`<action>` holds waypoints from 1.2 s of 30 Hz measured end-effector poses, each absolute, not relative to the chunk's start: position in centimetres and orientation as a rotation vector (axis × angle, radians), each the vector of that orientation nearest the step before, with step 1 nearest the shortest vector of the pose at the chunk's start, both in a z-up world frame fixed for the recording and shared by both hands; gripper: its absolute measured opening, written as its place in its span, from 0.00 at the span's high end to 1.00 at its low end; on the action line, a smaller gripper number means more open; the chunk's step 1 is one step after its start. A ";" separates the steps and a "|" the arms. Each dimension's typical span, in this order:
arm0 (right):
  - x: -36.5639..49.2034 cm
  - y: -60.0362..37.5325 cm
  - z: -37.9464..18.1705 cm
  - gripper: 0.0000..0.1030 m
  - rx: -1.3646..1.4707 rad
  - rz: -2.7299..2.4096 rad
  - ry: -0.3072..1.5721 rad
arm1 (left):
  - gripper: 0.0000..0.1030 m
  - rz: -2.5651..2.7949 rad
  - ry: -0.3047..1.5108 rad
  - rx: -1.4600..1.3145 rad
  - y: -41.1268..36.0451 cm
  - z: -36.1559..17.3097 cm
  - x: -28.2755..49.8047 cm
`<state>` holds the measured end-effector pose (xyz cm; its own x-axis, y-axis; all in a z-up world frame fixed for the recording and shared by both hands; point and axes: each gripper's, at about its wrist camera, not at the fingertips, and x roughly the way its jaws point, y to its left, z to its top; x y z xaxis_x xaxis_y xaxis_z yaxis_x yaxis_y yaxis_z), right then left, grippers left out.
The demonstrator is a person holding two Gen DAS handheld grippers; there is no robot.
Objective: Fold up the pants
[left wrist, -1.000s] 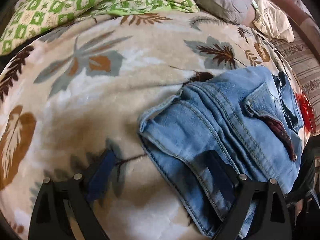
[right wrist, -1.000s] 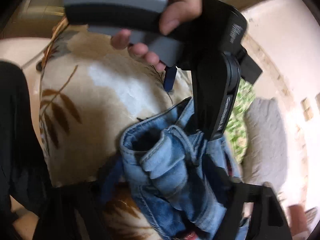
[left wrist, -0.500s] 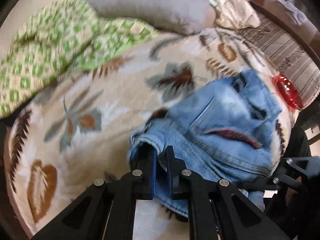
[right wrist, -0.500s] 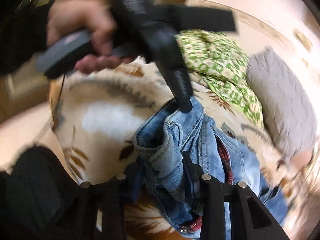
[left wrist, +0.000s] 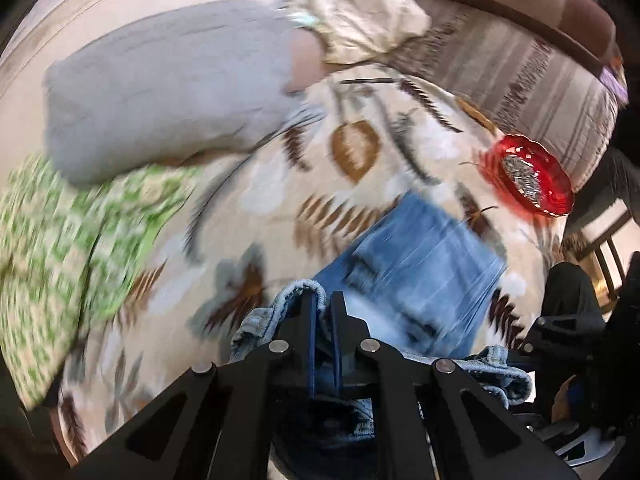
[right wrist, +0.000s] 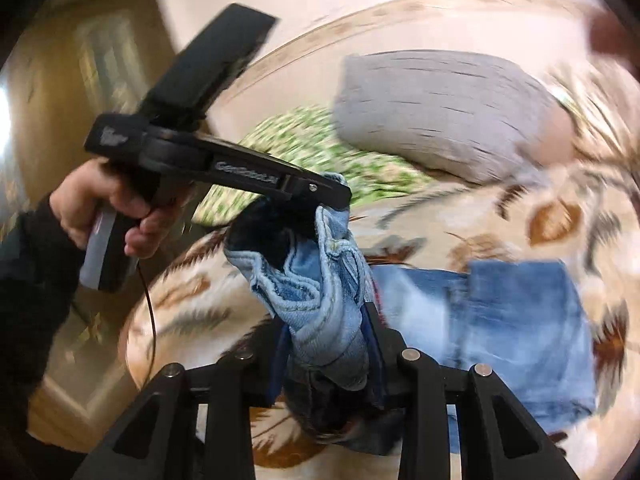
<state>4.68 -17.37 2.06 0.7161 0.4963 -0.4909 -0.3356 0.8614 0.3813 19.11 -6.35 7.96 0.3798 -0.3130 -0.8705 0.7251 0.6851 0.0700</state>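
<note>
A second ago the left gripper (left wrist: 322,300) stood wide open over the jeans (left wrist: 420,256), flat on the blanket (left wrist: 360,148). Now its jaws are closed on a thin denim edge. Right gripper (right wrist: 326,320) closed on a thick bunch of waistband. Both hems now lifted clear of the blanket; lower jeans remain down. Both views rolled; background blurred.

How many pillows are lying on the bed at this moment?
2. A grey pillow lies at the far end, partly over the green checked blanket. A smaller beige pillow lies right beside it. Others may be hidden outside the view.
</note>
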 end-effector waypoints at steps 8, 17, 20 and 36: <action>4.1 -26.7 -1.0 0.69 0.512 0.335 0.626 | 0.94 -0.833 1.018 0.669 -20.4 5.0 19.8; 4.1 -34.1 -7.6 0.71 0.737 0.207 0.754 | 0.92 -0.870 1.127 0.723 -26.7 -1.6 20.7; 3.8 -34.6 -7.1 0.68 0.746 0.226 0.751 | 0.84 -0.873 1.108 0.608 -25.0 0.7 21.0; 4.2 -33.4 -2.6 0.12 0.650 0.327 0.744 | 0.10 -0.676 1.020 0.386 -9.2 6.6 20.6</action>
